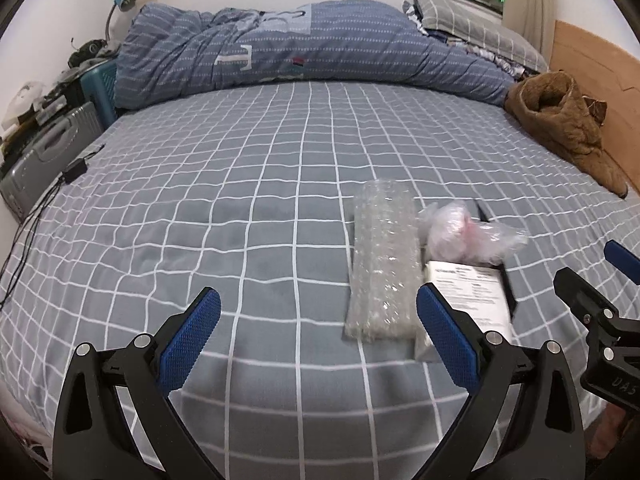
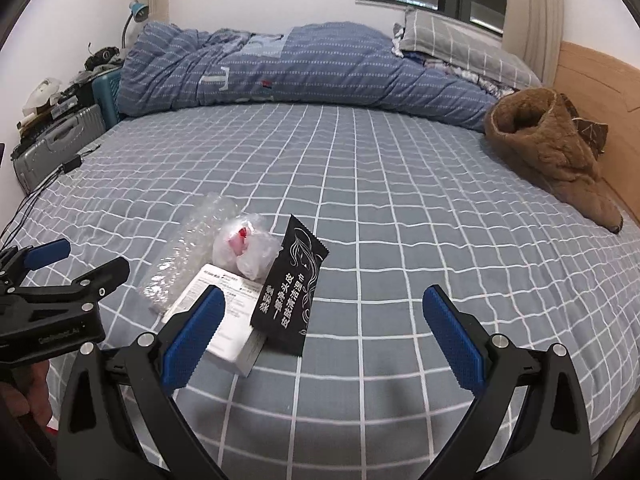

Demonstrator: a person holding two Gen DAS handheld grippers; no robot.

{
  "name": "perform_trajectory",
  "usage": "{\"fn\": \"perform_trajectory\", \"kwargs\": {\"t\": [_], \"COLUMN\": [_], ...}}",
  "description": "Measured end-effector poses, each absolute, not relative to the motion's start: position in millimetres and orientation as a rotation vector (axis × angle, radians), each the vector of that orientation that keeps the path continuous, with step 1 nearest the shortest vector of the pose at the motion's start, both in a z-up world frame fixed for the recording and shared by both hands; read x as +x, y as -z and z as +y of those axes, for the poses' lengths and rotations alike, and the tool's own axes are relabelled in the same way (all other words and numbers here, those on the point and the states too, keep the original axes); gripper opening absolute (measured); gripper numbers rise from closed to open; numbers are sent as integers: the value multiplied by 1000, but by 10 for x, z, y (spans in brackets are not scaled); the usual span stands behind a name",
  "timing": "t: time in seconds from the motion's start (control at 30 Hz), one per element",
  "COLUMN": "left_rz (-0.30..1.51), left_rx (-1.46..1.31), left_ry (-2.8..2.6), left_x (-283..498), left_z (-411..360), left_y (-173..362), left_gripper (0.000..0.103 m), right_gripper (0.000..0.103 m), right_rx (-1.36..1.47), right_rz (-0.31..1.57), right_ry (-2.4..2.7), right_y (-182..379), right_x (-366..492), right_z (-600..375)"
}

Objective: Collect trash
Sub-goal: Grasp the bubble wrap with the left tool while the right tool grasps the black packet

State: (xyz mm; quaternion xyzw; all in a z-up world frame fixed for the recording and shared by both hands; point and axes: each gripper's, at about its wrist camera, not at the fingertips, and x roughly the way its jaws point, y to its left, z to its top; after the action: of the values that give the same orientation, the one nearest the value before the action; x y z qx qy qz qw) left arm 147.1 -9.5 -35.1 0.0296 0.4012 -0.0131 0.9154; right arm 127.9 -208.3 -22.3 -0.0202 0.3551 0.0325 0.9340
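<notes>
A small heap of trash lies on the grey checked bed sheet (image 1: 240, 208). It holds a strip of bubble wrap (image 1: 382, 260), a crumpled clear plastic bag with something pink inside (image 1: 464, 236), a white box with printed text (image 1: 468, 292) and a black wet-wipe sachet (image 2: 292, 292). The same bubble wrap (image 2: 180, 256), bag (image 2: 246, 250) and box (image 2: 224, 320) show in the right wrist view. My left gripper (image 1: 318, 340) is open and empty, left of the heap. My right gripper (image 2: 324, 336) is open and empty, just in front of the sachet.
A rolled blue quilt (image 1: 312, 48) and a grey pillow (image 1: 468, 20) lie along the far side. A brown fleece garment (image 1: 568, 128) sits by the wooden headboard (image 1: 592, 64). A suitcase (image 1: 44, 160), cables and clutter stand beside the bed at the left.
</notes>
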Motion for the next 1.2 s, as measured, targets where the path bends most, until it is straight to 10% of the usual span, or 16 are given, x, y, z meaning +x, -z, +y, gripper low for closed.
{"fn": "perform_trajectory", "kwargs": {"t": [0.43, 0.87, 1.03, 1.2], "left_rz": [892, 961, 970, 989], "left_rx": [52, 76, 73, 51], "left_ry": [67, 121, 128, 114], "left_x": [1881, 1937, 1929, 1952], "left_z": [-174, -326, -353, -308], "left_y": [600, 799, 829, 889], "left_gripper": [90, 42, 43, 77], "right_gripper": [86, 55, 38, 10], "right_rx": [-40, -29, -9, -13], "right_rz": [850, 908, 950, 972], "right_ry": [-128, -124, -148, -167], "right_y": [585, 676, 777, 823], "right_x": [1739, 1782, 1812, 1816], "right_z": [-1996, -2152, -2153, -2117]}}
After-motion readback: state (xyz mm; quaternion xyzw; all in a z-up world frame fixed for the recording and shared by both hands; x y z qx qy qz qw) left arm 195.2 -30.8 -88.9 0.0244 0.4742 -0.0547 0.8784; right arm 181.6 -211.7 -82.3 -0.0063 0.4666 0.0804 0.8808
